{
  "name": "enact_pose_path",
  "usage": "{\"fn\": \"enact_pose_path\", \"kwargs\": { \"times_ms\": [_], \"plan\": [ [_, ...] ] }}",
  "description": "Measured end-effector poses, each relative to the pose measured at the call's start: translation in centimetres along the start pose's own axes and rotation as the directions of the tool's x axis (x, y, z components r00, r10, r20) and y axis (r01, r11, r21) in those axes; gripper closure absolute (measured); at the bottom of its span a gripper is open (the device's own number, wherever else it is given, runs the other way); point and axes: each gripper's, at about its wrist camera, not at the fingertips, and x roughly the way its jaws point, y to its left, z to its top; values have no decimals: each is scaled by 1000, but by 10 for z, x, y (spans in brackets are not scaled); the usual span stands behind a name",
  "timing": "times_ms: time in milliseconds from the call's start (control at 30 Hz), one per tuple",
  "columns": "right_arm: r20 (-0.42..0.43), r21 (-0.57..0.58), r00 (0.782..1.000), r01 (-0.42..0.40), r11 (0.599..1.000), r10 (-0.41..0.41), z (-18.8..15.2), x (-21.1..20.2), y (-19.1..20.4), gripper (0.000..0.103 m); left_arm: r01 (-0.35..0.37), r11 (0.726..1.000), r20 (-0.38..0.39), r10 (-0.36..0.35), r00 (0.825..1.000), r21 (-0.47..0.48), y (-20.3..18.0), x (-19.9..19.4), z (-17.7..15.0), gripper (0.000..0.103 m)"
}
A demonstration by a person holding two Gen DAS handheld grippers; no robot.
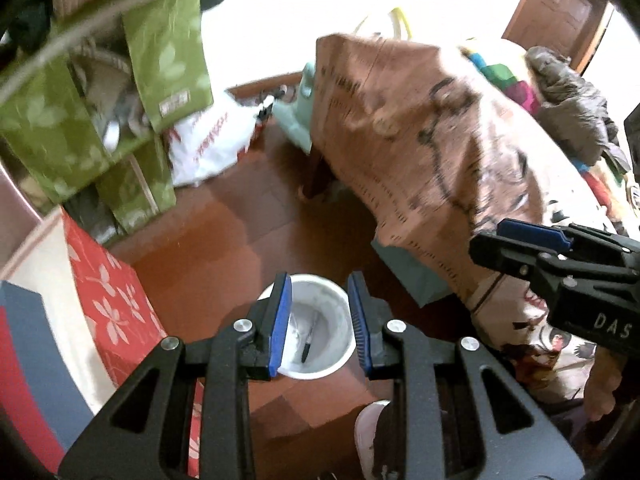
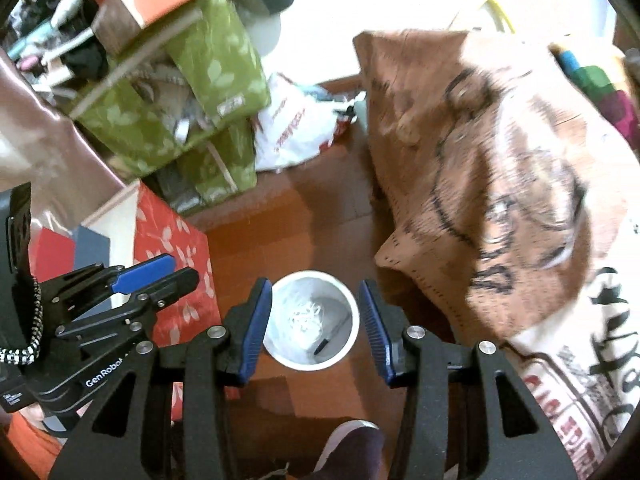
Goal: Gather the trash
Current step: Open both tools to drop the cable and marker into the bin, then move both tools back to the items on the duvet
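We see a white round trash bin (image 1: 316, 326) standing upright and open on the reddish-brown floor (image 1: 224, 248). Inside the bin lie crumpled white paper (image 2: 306, 316) near its middle and a dark pen (image 1: 308, 342) slanted against its inner wall.

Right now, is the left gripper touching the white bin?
Apart. The left wrist view shows the open left gripper above the white bin on the floor.
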Motion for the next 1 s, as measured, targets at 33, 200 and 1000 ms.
{"fn": "enact_pose_path", "kwargs": {
  "times_ms": [33, 200, 1000],
  "plan": [
    [26, 3, 1000, 4, 1000, -4, 0, -14, -2, 61, 0, 1000, 12, 0, 1000, 7, -5, -7, 2, 75],
    [139, 26, 990, 21, 999, -24, -6, -74, -14, 61, 2, 997, 107, -10, 994, 74, -42, -59, 11, 73],
    [403, 400, 807, 269, 876, -432, -98, -272, -164, 45, 151, 905, 275, -275, 921, 398, -282, -156, 27, 11]
  ]
}}
